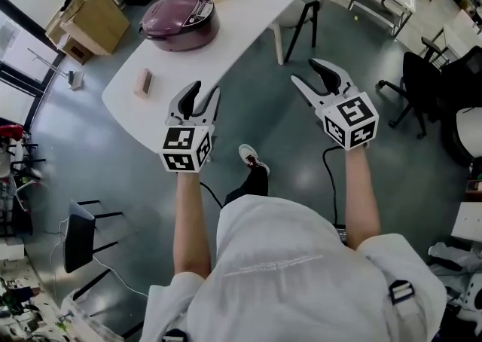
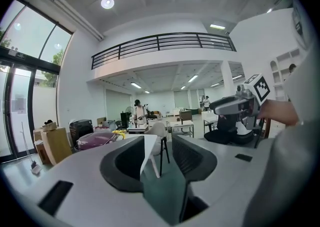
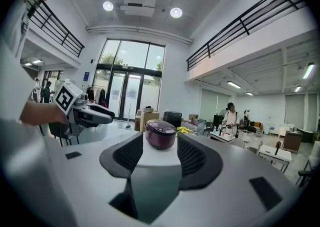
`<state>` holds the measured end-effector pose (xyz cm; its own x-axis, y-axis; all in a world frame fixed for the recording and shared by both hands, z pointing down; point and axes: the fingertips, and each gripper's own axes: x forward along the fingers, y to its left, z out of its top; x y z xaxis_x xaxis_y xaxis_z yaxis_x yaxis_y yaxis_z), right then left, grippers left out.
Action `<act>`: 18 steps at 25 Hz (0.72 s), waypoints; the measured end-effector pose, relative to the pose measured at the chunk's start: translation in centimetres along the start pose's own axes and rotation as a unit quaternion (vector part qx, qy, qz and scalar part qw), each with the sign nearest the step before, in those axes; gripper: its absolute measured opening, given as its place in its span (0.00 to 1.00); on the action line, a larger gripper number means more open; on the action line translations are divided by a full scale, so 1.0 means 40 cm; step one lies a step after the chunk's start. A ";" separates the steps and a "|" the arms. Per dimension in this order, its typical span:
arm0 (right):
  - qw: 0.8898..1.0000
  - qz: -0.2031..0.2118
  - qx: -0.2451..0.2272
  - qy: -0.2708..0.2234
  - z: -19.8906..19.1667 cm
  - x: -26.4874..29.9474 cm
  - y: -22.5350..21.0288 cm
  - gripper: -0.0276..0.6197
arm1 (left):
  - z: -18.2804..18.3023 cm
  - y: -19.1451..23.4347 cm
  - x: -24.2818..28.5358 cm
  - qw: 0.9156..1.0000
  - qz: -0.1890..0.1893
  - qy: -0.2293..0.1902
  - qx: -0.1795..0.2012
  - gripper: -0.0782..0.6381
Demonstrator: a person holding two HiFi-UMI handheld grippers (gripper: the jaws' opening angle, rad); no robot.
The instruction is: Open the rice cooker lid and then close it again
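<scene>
The approach step is in progress; the lid is not yet being worked. The left gripper (image 1: 207,89) and the right gripper (image 1: 305,71) are both standing with jaws apart, nothing between the pads. The rice cooker (image 1: 181,22), lid down, is sitting on the white table (image 1: 248,9), ahead of both grippers and well apart from them. The next move is likely calling for closing that gap and finding the lid release. The lid panel's print is showing too small to read; the grippers' cubes are carrying square patterns only.

White T-shirt (image 1: 301,273); grey tools (image 1: 207,90) (image 1: 305,71), black-white marker cubes (image 1: 186,150) (image 1: 351,120); trousers (image 1: 252,181) probably dark.
</scene>
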<state>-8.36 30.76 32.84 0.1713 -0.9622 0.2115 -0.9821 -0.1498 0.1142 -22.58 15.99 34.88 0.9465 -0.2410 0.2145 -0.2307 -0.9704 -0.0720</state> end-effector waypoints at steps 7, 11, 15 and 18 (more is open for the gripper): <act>0.999 -0.013 -0.024 0.025 0.000 0.091 -0.138 0.40 | -0.001 0.093 0.165 1.000 0.010 -0.005 -0.028 0.37; 0.999 -0.011 -0.031 0.027 0.015 0.180 -0.221 0.40 | 0.011 0.160 0.264 0.999 0.024 -0.002 -0.029 0.37; 0.999 0.013 -0.036 0.030 0.035 0.304 -0.257 0.41 | 0.017 0.239 0.328 0.999 0.038 0.006 -0.030 0.37; 0.998 0.031 -0.046 0.027 0.062 0.403 -0.269 0.42 | 0.015 0.312 0.362 0.998 0.055 0.009 -0.037 0.37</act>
<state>4.77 16.29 32.62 0.1173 -0.9552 0.2718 -0.9800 -0.0670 0.1872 -11.61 0.42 36.49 0.9103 -0.3465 0.2265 -0.3503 -0.9363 -0.0244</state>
